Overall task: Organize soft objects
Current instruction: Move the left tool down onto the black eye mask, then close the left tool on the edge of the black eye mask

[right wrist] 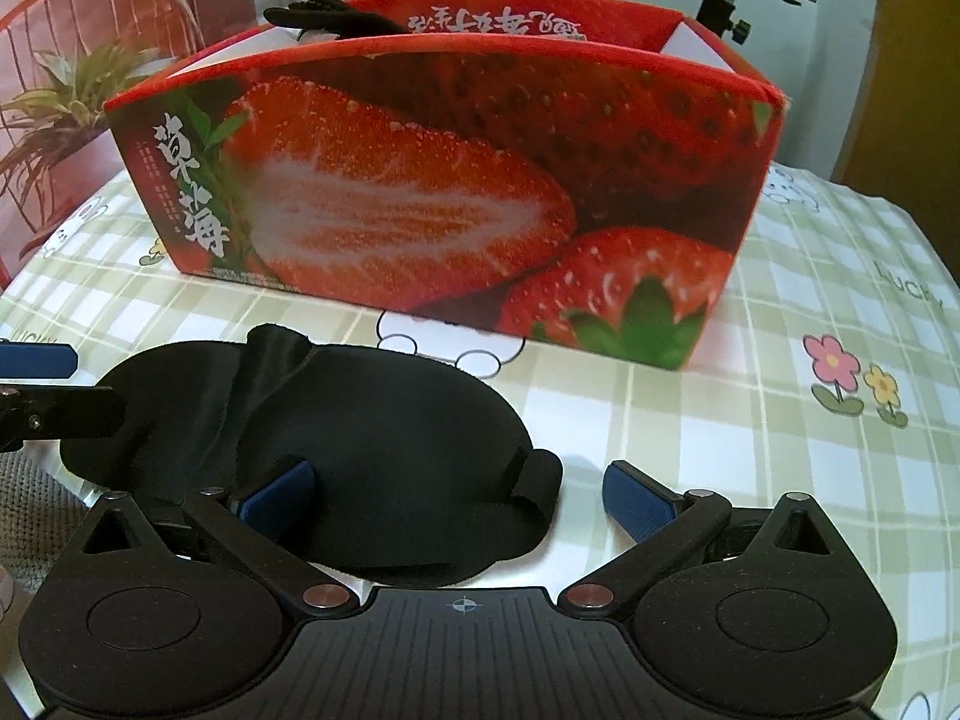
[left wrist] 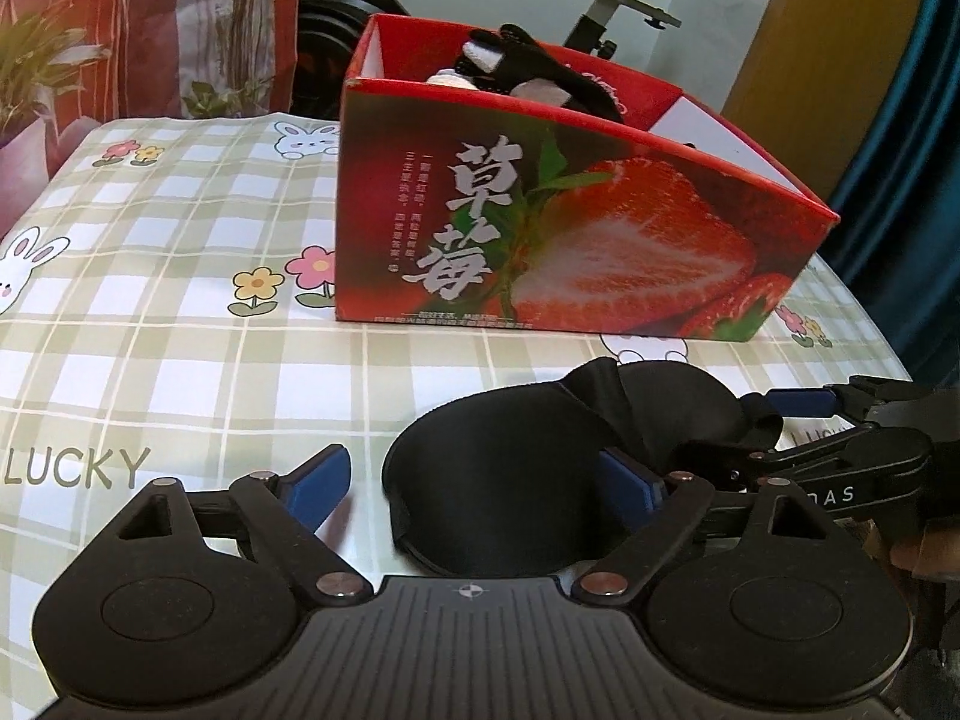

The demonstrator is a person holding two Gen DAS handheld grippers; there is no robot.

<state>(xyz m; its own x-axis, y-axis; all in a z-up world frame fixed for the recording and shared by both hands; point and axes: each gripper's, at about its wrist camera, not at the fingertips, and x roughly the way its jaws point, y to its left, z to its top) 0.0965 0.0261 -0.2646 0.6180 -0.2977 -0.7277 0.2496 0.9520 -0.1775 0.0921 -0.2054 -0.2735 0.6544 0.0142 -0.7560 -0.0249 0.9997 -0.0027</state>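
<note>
a black padded fabric sleep mask (left wrist: 516,480) with its elastic strap is lying on the green-and-white checked vinyl tablecloth (left wrist: 180,324), just in front of the red cardboard strawberry-print box (left wrist: 570,228), not touching it. the pick-up step is judged to be in hand: the mask is being bracketed from both sides. the left gripper (left wrist: 480,480) is being held wide, one blue pad lying clear on the cloth beside the mask, the other tucked at the mask's edge; no squeeze is being shown. the right gripper (right wrist: 462,498) is also being held wide, its left pad lying against or under the mask's near edge, its right pad sitting clear on the cloth past the strap loop; nothing is being gripped yet. black and white soft items (left wrist: 528,72) are already being kept in the box's left end. next move, as a judgement: one claw is to be closed on the padded body rather than the loose strap, then lifted over the box's near wall. strap snagging on the other gripper is being flagged as a risk. readable writing: large white characters "草莓" on the box front, smaller print beside them not being resolved; "lucky" printed on the cloth; partial letters "das" on the right gripper's body as seen from the left wrist view.
</note>
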